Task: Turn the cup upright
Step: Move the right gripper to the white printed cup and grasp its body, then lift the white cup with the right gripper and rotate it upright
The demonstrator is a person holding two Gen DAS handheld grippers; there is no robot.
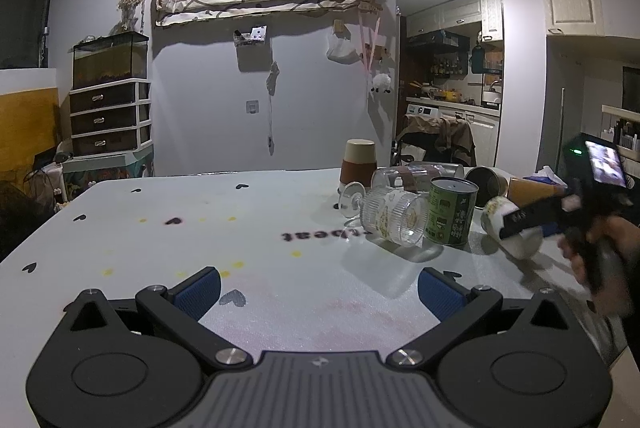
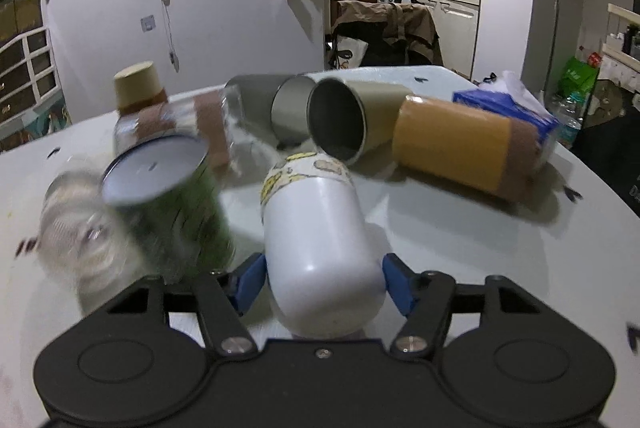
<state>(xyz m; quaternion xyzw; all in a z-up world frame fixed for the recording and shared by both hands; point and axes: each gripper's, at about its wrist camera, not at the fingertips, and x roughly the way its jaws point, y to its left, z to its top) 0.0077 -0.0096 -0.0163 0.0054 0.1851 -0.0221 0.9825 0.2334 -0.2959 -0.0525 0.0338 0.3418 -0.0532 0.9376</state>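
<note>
A white cup [image 2: 316, 248] with a yellow-patterned rim lies tilted between the blue pads of my right gripper [image 2: 324, 280], base toward the camera, rim pointing away. The jaws are closed against its sides. In the left wrist view the same cup [image 1: 516, 232] is held tilted at the right, above the table, by the right gripper [image 1: 524, 220]. My left gripper [image 1: 318, 288] is open and empty over the bare near part of the white table [image 1: 200, 228].
A green can [image 2: 176, 204], a ribbed glass [image 1: 392, 216] on its side, a clear glass with a brown band [image 2: 180, 124], two metal cups [image 2: 340, 116], an orange paper cup [image 2: 460, 144], an upside-down beige cup [image 1: 360, 160] and a blue tissue box [image 2: 508, 104] crowd the table's right part.
</note>
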